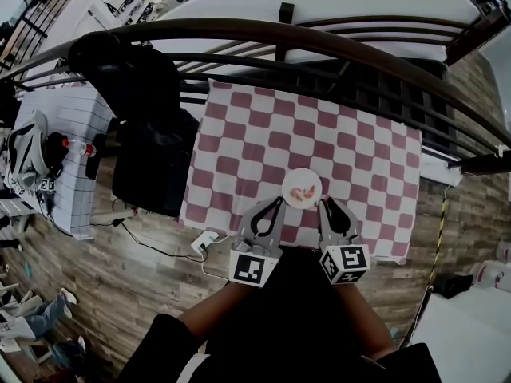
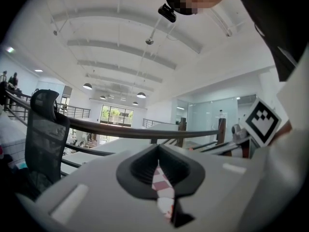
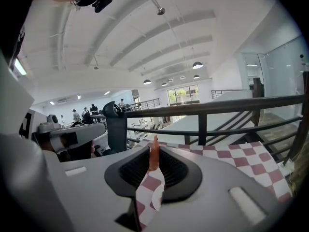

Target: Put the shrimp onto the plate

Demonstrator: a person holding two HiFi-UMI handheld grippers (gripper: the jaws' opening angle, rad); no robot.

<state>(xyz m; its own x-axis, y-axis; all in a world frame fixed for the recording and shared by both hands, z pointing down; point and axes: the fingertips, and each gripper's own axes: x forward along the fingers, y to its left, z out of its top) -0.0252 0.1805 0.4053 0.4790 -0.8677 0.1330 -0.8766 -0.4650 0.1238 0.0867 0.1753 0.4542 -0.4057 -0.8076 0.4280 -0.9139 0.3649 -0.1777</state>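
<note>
Shrimp point(image 3: 154, 156) pinched in right gripper point(image 1: 324, 204) at plate point(image 1: 301, 171) rim, left gripper point(image 1: 279, 202) clenched empty alongside, near checked cloth point(image 1: 255, 126) front edge.

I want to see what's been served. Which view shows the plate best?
The head view: the whole round plate shows from above, with shrimp on it. The left gripper view gives only a white sliver, likely its rim, through the jaw gap; the right gripper view shows checkered cloth, no clear plate.
</note>
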